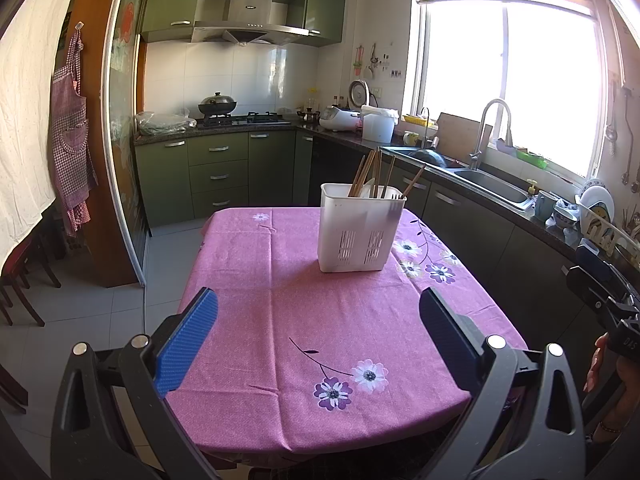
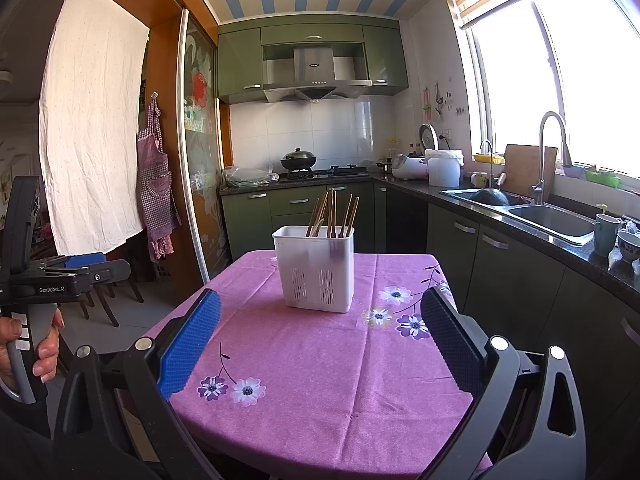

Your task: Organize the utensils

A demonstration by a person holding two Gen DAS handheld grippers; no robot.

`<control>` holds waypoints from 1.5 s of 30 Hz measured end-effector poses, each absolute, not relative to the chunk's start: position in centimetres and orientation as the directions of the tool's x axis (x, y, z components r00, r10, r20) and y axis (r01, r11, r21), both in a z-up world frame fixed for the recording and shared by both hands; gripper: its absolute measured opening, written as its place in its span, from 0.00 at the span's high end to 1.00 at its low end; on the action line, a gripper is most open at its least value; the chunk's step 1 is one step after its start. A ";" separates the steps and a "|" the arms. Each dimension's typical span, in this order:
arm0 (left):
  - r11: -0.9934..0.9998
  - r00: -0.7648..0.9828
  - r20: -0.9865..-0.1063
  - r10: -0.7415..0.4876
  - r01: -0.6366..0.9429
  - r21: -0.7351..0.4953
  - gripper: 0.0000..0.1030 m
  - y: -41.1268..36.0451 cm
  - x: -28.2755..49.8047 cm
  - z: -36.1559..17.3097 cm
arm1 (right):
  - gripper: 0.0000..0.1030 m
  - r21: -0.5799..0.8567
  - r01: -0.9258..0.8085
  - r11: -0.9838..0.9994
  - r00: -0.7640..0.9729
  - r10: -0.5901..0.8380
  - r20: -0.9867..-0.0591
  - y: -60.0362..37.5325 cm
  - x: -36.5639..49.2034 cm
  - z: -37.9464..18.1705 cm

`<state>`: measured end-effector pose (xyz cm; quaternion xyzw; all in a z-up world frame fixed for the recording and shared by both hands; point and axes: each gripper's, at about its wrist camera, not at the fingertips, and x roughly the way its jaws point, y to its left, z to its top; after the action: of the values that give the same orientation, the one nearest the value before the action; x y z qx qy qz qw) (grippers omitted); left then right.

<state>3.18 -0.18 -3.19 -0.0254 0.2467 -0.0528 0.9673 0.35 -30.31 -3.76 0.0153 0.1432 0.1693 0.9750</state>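
Note:
A white plastic utensil holder [image 1: 358, 232] [image 2: 316, 268] stands upright on the pink flowered tablecloth [image 1: 280, 300] [image 2: 320, 360], toward the far side. Several brown chopsticks [image 1: 370, 172] [image 2: 332, 212] stick out of its top, along with something white. My left gripper [image 1: 318, 300] hovers open over the near half of the table, nothing between its fingers. My right gripper [image 2: 320, 304] is open too, empty, and well short of the holder. A hand [image 2: 44, 344] holds the left gripper's handle at the left edge of the right wrist view.
A dark counter with a steel sink [image 2: 552, 220] and tall faucet [image 2: 552, 152] runs along the right wall, with cups and bowls [image 2: 616, 240] near it and a dish rack [image 1: 600, 220]. Green cabinets, a stove with a wok [image 1: 218, 106] stand behind. Chairs [image 2: 96, 296] sit left of the table.

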 end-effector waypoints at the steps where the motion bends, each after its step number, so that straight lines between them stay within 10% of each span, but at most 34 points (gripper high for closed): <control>1: 0.993 0.873 -0.475 -0.114 0.089 -0.075 0.07 -0.2 3.2 -3.2 | 0.04 0.079 -0.327 0.942 0.901 0.336 -0.274 -30.3 0.4 -3.8; 45: 0.999 0.868 -0.494 -0.053 0.045 -0.029 0.07 -0.2 4.3 -3.3 | 0.04 0.094 -0.326 0.941 0.894 0.339 -0.293 -30.5 1.0 -4.5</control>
<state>4.26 -0.23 -3.28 -0.0085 0.2559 -0.0254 0.9663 0.96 -30.49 -4.48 0.0212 0.1543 0.1709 0.9729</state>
